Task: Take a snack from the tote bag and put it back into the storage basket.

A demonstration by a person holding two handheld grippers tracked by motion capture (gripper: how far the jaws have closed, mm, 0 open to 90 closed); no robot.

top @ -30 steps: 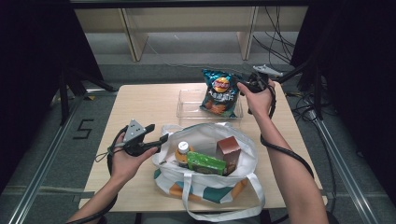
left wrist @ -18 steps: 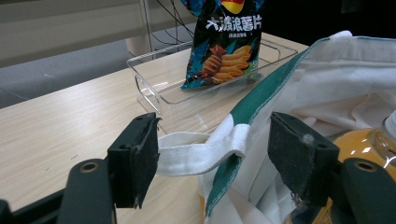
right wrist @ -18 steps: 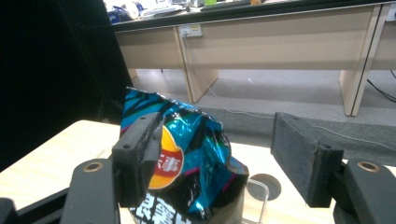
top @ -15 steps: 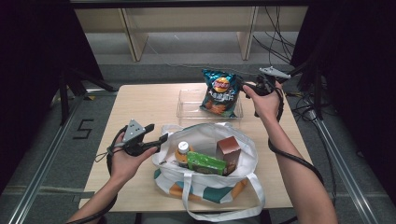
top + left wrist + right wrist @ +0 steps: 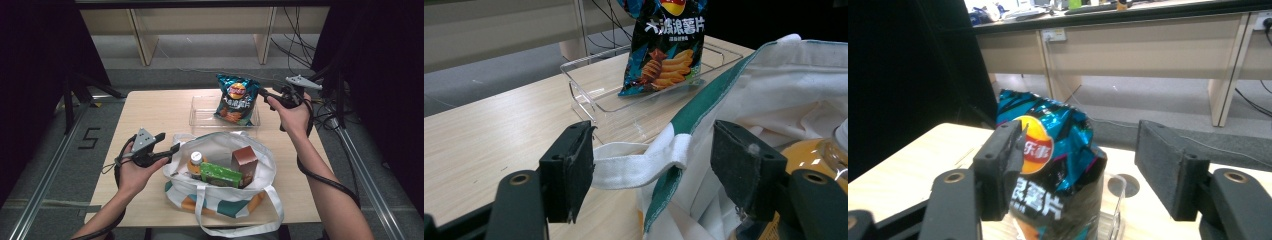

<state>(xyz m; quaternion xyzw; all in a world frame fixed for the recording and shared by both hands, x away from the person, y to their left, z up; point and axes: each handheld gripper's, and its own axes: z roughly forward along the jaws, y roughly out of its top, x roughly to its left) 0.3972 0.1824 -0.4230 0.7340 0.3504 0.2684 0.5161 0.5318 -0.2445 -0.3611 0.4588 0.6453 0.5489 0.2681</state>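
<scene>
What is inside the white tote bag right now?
In the tote bag: an orange-capped bottle, a green packet and a brown carton. Anything beneath them is covered.

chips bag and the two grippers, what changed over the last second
The right gripper drew back from the chips bag toward the table's right edge; its jaws, just opening and closing slightly, stand open with the bag apart from the pads. The bag stands upright in the clear tray on its own. The left gripper stayed at the tote bag, jaws open around its white strap. Bag contents are unchanged.
</scene>
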